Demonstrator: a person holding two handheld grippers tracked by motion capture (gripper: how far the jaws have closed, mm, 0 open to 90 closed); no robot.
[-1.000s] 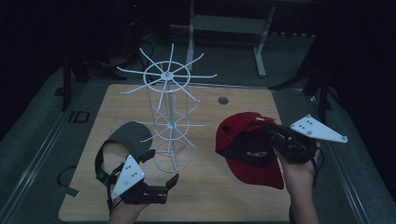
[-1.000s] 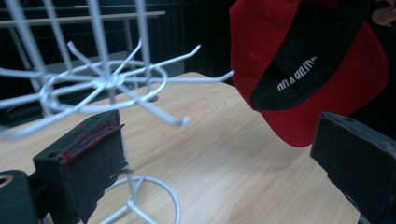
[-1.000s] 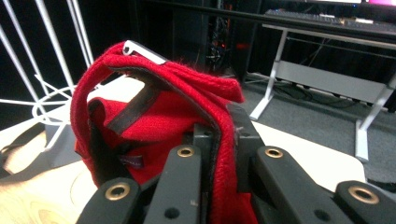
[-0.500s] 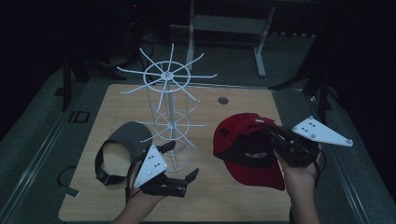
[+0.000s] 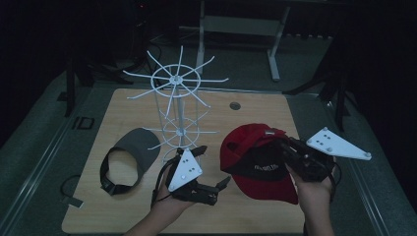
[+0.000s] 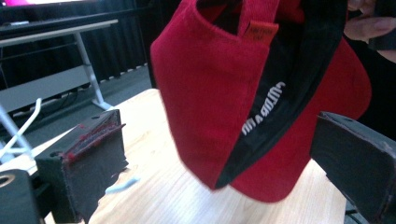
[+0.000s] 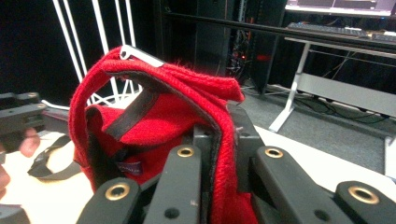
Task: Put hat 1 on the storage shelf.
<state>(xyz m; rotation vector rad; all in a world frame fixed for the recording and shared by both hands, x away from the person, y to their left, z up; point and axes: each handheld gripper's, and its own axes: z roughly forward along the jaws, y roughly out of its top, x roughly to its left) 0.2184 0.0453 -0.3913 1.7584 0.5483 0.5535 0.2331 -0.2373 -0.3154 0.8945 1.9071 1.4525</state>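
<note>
Wooden counter [image 5: 123, 105] from above carries a white wire rack [image 5: 176, 105] at 12 o'clock, a grey visor [image 5: 129, 156] at 9, while the right gripper [image 5: 287, 150] lifts a red cap [image 5: 251, 160] at 3; left gripper [image 5: 212, 166] fingers [image 6: 86, 163] stand apart before the cap; right gripper view shows fingers [image 7: 187, 172] clamped on the cap's fabric.

Right gripper [image 7: 219, 140] is pinching the red cap [image 7: 154, 107] by its edge at bottom center, jaws closed on the fabric (black inner band showing). White wire rack [image 7: 93, 28] is standing upper left, the other gripper [image 7: 21, 116] poking in far left.
</note>
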